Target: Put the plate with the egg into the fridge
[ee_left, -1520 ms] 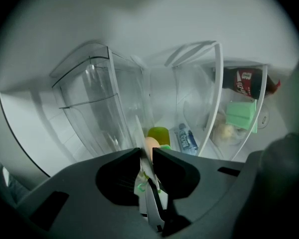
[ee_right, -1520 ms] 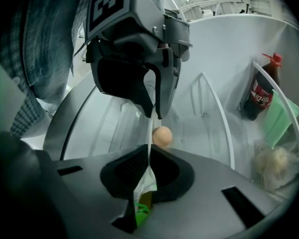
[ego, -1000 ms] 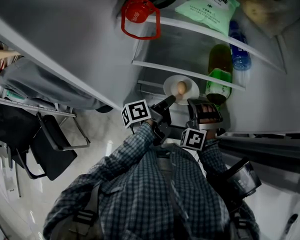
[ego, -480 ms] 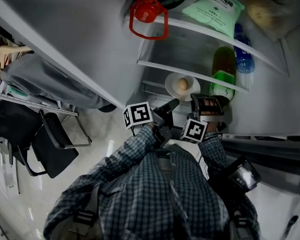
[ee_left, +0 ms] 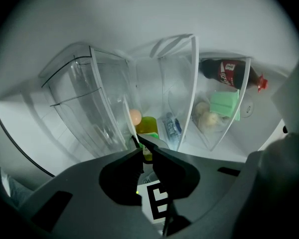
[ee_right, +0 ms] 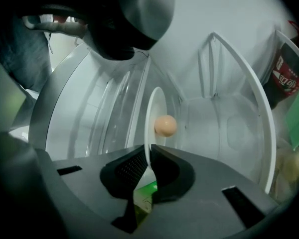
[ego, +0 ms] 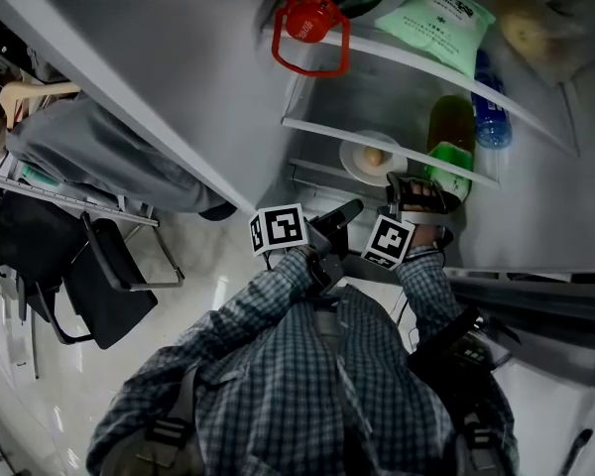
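Observation:
A small white plate (ego: 360,159) carries one brown egg (ego: 374,156). It hangs inside the open fridge, level with the front edge of a glass shelf (ego: 317,129). My right gripper (ego: 401,180) is shut on the plate's near rim. In the right gripper view the plate (ee_right: 152,114) shows edge-on between the pads, with the egg (ee_right: 165,125) just beyond them. My left gripper (ego: 348,209) hovers beside it to the left, in front of the fridge, shut and holding nothing. In the left gripper view its tips (ee_left: 142,144) meet, and the egg (ee_left: 135,116) shows past them.
A red-handled container (ego: 311,31) and a green packet (ego: 434,16) lie on the upper shelves. A green bottle (ego: 446,139) and a blue-capped bottle (ego: 491,119) stand right of the plate. A cola bottle (ee_left: 230,73) lies on a shelf. A black chair (ego: 107,288) stands on the floor, left.
The right gripper has carried the plate and egg further in toward the glass shelf. The left gripper has stayed almost where it was.

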Motion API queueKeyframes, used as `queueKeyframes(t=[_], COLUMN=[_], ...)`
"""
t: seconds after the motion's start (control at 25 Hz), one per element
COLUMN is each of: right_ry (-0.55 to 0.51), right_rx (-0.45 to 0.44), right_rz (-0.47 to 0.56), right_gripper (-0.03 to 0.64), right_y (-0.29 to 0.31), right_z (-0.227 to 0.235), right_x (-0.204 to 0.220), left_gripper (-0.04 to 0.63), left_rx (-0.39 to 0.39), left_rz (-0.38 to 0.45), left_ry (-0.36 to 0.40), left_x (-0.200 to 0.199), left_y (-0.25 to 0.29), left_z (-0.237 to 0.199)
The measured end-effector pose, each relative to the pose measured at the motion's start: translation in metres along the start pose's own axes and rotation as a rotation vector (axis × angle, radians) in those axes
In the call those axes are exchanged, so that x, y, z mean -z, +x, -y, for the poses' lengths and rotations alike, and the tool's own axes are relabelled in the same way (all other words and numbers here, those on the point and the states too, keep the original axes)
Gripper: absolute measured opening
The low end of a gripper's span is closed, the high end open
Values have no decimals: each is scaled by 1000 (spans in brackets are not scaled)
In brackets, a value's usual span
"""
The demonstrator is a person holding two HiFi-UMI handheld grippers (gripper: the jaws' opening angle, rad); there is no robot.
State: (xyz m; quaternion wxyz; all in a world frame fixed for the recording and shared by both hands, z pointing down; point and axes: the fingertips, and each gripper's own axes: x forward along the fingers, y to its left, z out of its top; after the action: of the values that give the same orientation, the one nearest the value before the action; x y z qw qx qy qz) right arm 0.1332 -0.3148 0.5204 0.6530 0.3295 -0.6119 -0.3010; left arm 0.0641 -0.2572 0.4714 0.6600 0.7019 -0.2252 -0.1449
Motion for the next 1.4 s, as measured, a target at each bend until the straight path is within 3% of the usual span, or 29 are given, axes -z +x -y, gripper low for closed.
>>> queueKeyframes(t=[0.44, 0.6, 0.84, 1.16, 1.4], right_ry=[58, 59, 31, -23, -34], right_rx=[-84, -75, -62, -83, -92], right_rz=[-10, -3, -7, 2, 14], right_gripper=[21, 21, 21, 21, 21], right_y=[9, 10, 10, 9, 9], right_z=[1, 2, 6, -1, -3], right_x=[-1, -3, 2, 2, -1], left_gripper=[63, 61, 61, 61, 61], left_rx=[-41, -69, -86, -157, -167], left_rz=[4, 0, 33, -3, -15], left_ry=[10, 61, 65, 123, 161], left_x=[-3, -4, -19, -29, -31], left_y=[10, 35, 47, 54, 59], left_z=[-9, -10, -17, -29, -31])
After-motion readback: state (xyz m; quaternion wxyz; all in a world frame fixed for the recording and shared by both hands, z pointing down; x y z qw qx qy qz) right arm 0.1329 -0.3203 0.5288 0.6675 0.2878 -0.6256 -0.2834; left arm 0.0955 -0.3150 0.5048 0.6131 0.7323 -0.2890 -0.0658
